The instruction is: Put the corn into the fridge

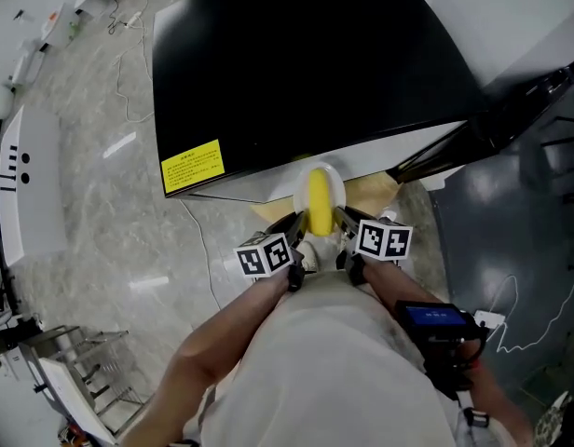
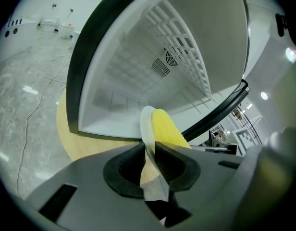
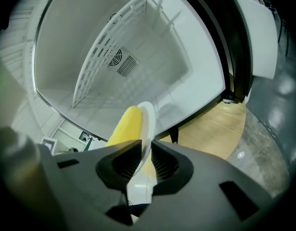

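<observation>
Right at the mouth of the open fridge, the left hand-held gripper [image 2: 149, 150] has its jaws closed down on the near rim of a white plate [image 2: 146, 124], with just the thin plate edge between the pads. The right hand-held gripper [image 3: 147, 153] is doing the same thing on the opposite rim, jaws nearly together with the plate pinched in between. So both are clamped on one plate, one from each side.

The corn cob [image 2: 167, 131] is lying on that plate, long and plain yellow. From the head view it sits between the two marker cubes with its length pointing at the fridge. The plate is up in the air, not resting on anything. I honestly can't tell whether it's past the threshold or just in front of it.

Past the plate is the white inside of the fridge [image 2: 138, 81], with a white wire shelf [image 3: 104, 57] and a small round vent grille [image 3: 120, 61] on the back wall. The outside is black, and there's a yellow label [image 1: 192, 166] near the front corner. The fridge stands on a light wooden board [image 3: 215, 124]. Around that is grey marbled floor [image 1: 91, 203], with a thin white cable [image 1: 201, 250] trailing across it.
</observation>
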